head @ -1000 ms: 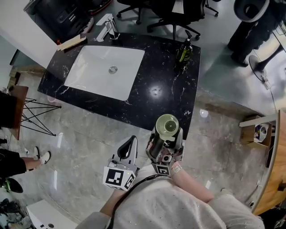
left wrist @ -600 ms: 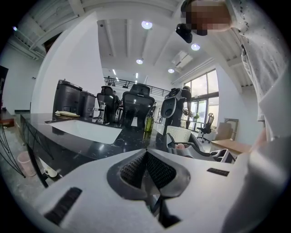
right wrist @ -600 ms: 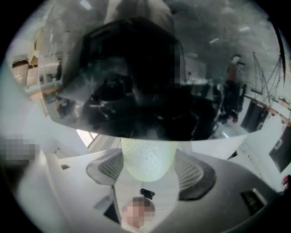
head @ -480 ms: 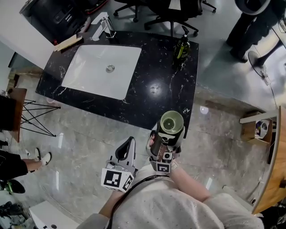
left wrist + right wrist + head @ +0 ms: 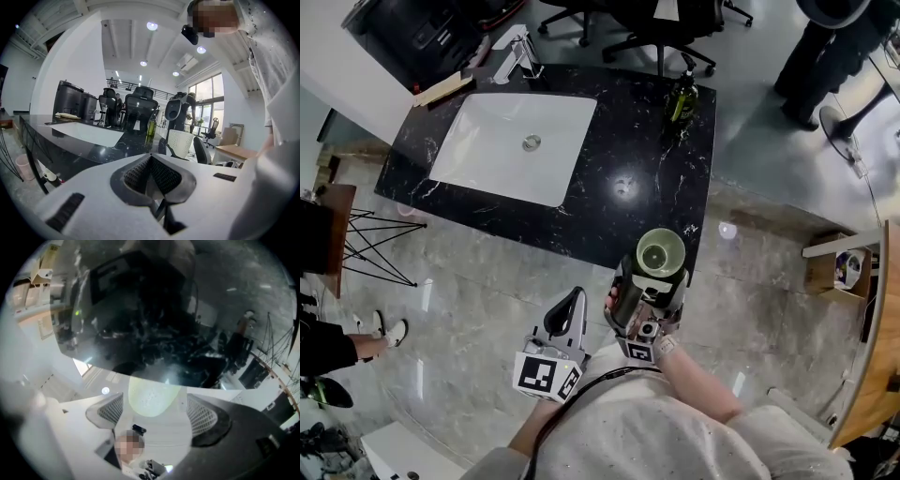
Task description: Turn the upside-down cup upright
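A pale green cup (image 5: 661,251) sits in my right gripper (image 5: 651,281), mouth up toward the head camera, in the air by the front right corner of the black counter (image 5: 609,141). The jaws are opening slightly, with the cup still between them and the pads (image 5: 202,416) against its sides. In the right gripper view the cup's base (image 5: 152,397) shows between the two pads. My left gripper (image 5: 567,314) is shut and empty, held low near my body, left of the right one. Its jaws meet in the left gripper view (image 5: 152,176).
The counter holds a white sink (image 5: 511,145) with a faucet (image 5: 520,52) at the back and a green bottle (image 5: 682,98) at the back right. Office chairs (image 5: 661,33) stand behind it. A wire stool (image 5: 375,234) is at the left, and a person (image 5: 825,56) at the top right.
The right gripper has tilted a little and carried the cup slightly to the right. The left gripper has kept still.
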